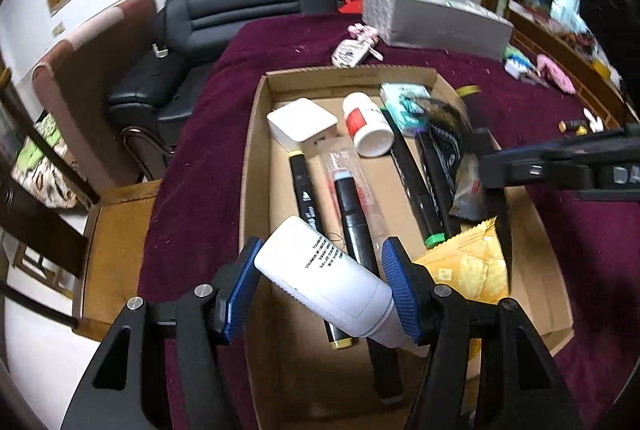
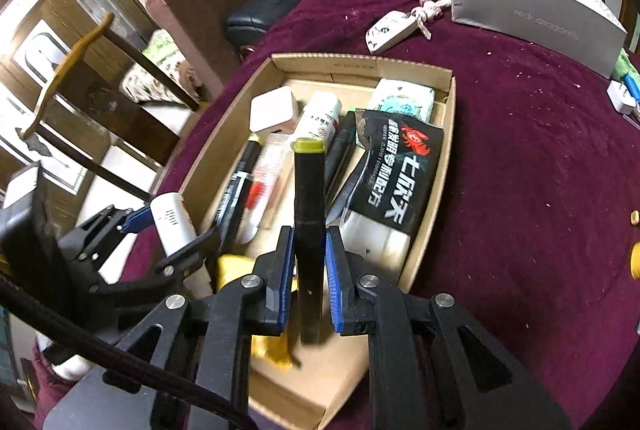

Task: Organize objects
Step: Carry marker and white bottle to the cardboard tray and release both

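My left gripper (image 1: 322, 254) is shut on a white plastic bottle (image 1: 332, 290), held slantwise over the near end of the open cardboard box (image 1: 348, 74). The right wrist view shows the same gripper (image 2: 172, 230) and bottle (image 2: 172, 218) at the box's left edge. My right gripper (image 2: 309, 236) is shut on a black marker with a yellow cap (image 2: 307, 198), upright above the box (image 2: 360, 61); it enters blurred from the right in the left wrist view (image 1: 520, 170). Inside lie a white cube charger (image 1: 302, 126), a red-labelled bottle (image 1: 366, 128), several markers, a black snack packet (image 2: 400, 174) and a yellow packet (image 1: 468, 270).
The box sits on a maroon cloth (image 2: 520, 158). Behind it lie a car key with a pink charm (image 2: 394, 26) and a grey carton (image 2: 532, 18). Small items are scattered at the cloth's right edge. A black sofa (image 1: 248, 10) and a wooden chair (image 1: 116, 242) stand to the left.
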{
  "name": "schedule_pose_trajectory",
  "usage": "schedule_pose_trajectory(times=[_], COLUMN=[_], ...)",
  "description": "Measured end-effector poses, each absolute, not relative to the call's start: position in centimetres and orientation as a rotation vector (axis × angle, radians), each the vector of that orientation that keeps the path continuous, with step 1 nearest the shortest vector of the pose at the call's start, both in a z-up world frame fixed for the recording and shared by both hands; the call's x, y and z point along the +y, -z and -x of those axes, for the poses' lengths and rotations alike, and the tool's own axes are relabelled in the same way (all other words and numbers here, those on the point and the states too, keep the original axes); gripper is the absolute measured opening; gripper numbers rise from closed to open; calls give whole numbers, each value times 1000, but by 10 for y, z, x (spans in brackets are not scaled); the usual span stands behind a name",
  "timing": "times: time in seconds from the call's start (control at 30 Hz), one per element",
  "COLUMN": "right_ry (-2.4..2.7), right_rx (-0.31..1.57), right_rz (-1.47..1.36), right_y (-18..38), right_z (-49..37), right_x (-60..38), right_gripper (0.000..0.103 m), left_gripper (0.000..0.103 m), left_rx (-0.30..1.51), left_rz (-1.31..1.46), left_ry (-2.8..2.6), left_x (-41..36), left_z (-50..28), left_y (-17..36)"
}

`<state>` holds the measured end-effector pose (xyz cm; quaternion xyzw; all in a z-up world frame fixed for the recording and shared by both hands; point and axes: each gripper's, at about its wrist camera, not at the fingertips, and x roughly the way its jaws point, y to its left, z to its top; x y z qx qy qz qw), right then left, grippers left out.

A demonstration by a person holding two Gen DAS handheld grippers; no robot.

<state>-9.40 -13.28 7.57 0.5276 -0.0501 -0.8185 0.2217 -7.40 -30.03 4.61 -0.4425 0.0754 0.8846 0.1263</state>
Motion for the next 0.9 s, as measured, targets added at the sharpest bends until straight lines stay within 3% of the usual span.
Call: schedule_pose_trajectory(times=[0.57, 0.9], right_ry=[2229, 2209], right_rx=[-115, -224], right_rz=[-1541, -1526], right_y=[-49, -54], right_z=[124, 119], right_x=[-160, -151], right_gripper=[13, 21], left_gripper=[55, 55], left_rx=[480, 313], left_rz=[1242, 1242], left_ry=[-2507, -2500], left_x=[-287, -302], left_z=[77, 79], left_y=[-46, -59])
